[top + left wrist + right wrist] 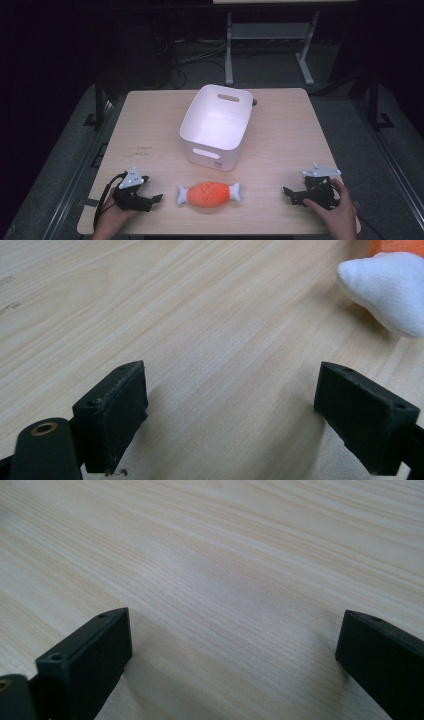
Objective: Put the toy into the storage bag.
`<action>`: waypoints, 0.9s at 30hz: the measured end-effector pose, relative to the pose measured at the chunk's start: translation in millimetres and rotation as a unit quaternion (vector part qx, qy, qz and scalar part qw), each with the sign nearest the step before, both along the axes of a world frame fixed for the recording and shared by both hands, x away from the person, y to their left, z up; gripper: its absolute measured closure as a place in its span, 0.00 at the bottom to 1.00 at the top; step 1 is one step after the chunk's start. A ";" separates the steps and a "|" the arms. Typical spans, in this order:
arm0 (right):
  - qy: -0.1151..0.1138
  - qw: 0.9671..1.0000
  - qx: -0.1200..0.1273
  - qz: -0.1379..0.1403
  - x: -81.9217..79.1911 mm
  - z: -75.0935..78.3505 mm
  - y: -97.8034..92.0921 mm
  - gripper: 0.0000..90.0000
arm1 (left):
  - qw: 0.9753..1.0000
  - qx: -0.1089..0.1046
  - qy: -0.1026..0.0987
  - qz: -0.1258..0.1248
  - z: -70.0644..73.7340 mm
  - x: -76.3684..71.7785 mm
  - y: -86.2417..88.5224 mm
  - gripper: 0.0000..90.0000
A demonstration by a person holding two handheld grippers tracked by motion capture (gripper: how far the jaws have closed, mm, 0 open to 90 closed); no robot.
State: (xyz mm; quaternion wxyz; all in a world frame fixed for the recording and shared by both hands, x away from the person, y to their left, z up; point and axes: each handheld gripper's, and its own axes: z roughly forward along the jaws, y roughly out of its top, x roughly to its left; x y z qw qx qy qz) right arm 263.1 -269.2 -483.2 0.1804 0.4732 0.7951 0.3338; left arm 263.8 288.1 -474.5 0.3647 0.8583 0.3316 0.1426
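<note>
Toy (210, 194) lies between left gripper (156, 198) and right gripper (289, 192), both gaping, empty, near table (280, 135) edge; bin (216, 125) farther.

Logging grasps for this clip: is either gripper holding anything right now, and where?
Nothing is held: left gripper and right gripper are open over bare table.

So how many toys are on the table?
1. The toy, an orange meat-on-a-bone plush with white ends, lies near the front edge between the two grippers, just in front of the white bin. The part of the bin's inside that shows holds nothing.
</note>
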 end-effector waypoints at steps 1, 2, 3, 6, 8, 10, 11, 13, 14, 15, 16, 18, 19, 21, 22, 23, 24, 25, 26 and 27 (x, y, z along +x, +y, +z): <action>0.000 1.000 0.000 0.000 0.0 0.0 0.0 0.01 | 1.000 0.000 0.000 0.001 0.0 0.0 0.1 0.15; 0.000 1.000 0.000 0.000 0.0 0.0 -0.1 0.01 | 1.000 -0.002 0.000 0.001 0.1 0.1 0.5 0.15; 0.000 1.000 0.000 0.000 0.0 0.0 0.0 0.01 | 1.000 -0.005 0.002 0.001 0.1 0.3 1.0 0.16; 0.000 1.000 0.000 0.000 0.0 0.0 0.0 0.01 | 1.000 -0.010 0.004 -0.001 1.2 0.0 3.0 0.17; 0.000 1.000 0.000 0.000 0.0 0.0 0.0 0.01 | 1.000 -0.013 0.003 -0.004 2.7 -0.5 3.9 0.23; 0.000 1.000 0.000 0.000 0.0 0.0 0.0 0.01 | 1.000 -0.014 0.000 -0.010 5.7 -0.9 4.8 0.25; 0.000 1.000 0.000 0.000 0.0 0.0 -0.1 0.01 | 1.000 -0.018 -0.002 -0.013 6.9 -0.9 5.1 0.27; 0.000 1.000 0.000 0.000 0.0 0.0 0.0 0.01 | 0.999 -0.029 -0.004 -0.017 11.9 -0.7 6.5 0.33; 0.000 1.000 0.000 0.000 0.0 0.0 -0.1 0.01 | 0.999 -0.032 -0.006 -0.021 13.9 -0.7 7.1 0.37; 0.000 1.000 0.000 0.000 0.0 0.0 0.0 0.01 | 0.999 -0.040 -0.007 -0.020 17.1 -0.7 7.5 0.41; 0.000 1.000 0.000 0.000 0.0 0.0 0.0 0.01 | 0.999 -0.045 -0.006 -0.021 19.1 -0.4 7.9 0.46; 0.000 1.000 0.000 0.000 0.0 0.0 0.0 0.01 | 0.998 -0.053 -0.004 -0.029 24.6 0.6 7.5 0.59; 0.000 1.000 0.000 0.000 0.0 0.0 0.0 0.01 | 0.998 -0.054 -0.003 -0.032 26.1 1.4 7.1 0.66; 0.000 1.000 0.000 0.000 0.0 0.0 0.0 0.01 | 0.998 -0.056 0.007 -0.038 28.5 3.4 5.6 0.78; 0.000 1.000 0.000 0.000 0.0 -0.1 0.0 0.01 | 0.997 -0.056 0.013 -0.043 29.5 4.8 5.0 0.84; 0.000 1.000 0.000 0.000 0.0 0.0 0.0 0.01 | 0.997 -0.056 0.018 -0.047 30.4 5.7 4.1 0.90; 0.000 1.000 0.000 0.000 0.0 -0.1 0.0 0.01 | 0.997 -0.055 0.021 -0.052 31.3 6.7 2.5 0.95; 0.000 1.000 0.000 0.000 0.0 0.0 0.0 0.01 | 0.997 -0.052 0.022 -0.054 31.9 7.7 1.5 1.00; 0.000 1.000 0.000 0.000 0.1 0.0 -0.1 0.01 | 0.997 -0.053 0.026 -0.058 32.2 8.2 0.0 1.00; 0.000 1.000 0.000 0.000 0.0 0.0 0.0 0.01 | 0.997 -0.050 0.028 -0.061 32.5 8.7 -1.7 1.00</action>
